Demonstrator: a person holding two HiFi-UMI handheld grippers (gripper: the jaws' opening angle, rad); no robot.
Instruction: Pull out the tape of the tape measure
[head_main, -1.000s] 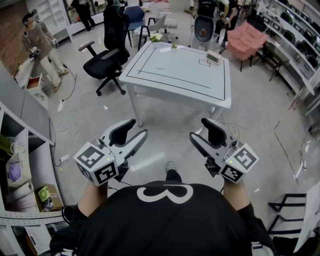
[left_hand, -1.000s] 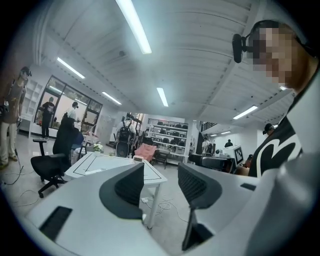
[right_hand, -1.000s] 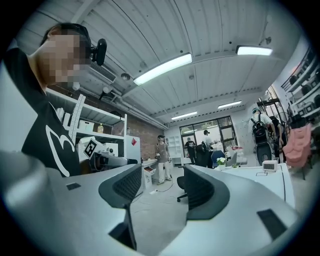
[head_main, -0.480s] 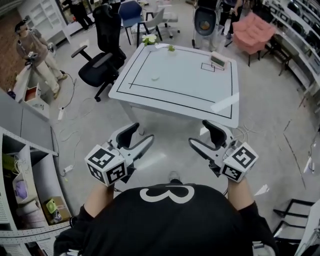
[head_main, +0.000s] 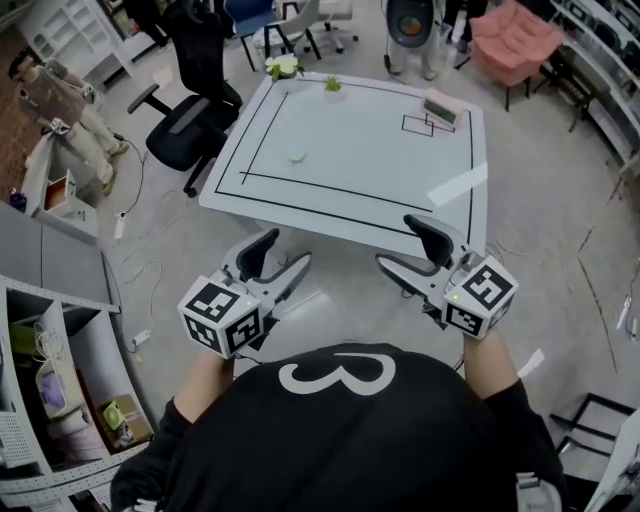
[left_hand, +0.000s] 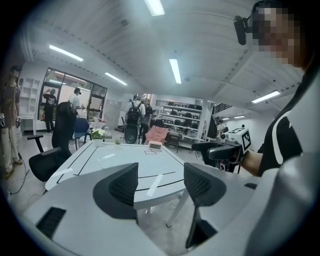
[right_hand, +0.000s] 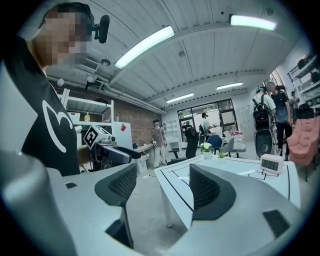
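A small pale round object (head_main: 297, 156), perhaps the tape measure, lies on the left half of the white table (head_main: 370, 150); it is too small to tell. Both grippers hang in the air just short of the table's near edge, over the floor. My left gripper (head_main: 285, 250) is open and has just been opening, with nothing between its jaws (left_hand: 160, 187). My right gripper (head_main: 396, 243) is also open after just widening, and is likewise empty (right_hand: 162, 187). Each gripper shows in the other's view: the right gripper (left_hand: 220, 150) and the left gripper (right_hand: 112, 150).
A small digital clock (head_main: 440, 108) sits in a marked rectangle at the table's far right. A flower pot (head_main: 283, 67) stands at the far left corner. A black office chair (head_main: 190, 110) is left of the table, a person (head_main: 55, 95) beyond it, and shelves (head_main: 60, 330) at my left.
The table has come much closer in the head view. Both grippers have moved forward to just before its near edge, and their jaws stand wider apart than before.
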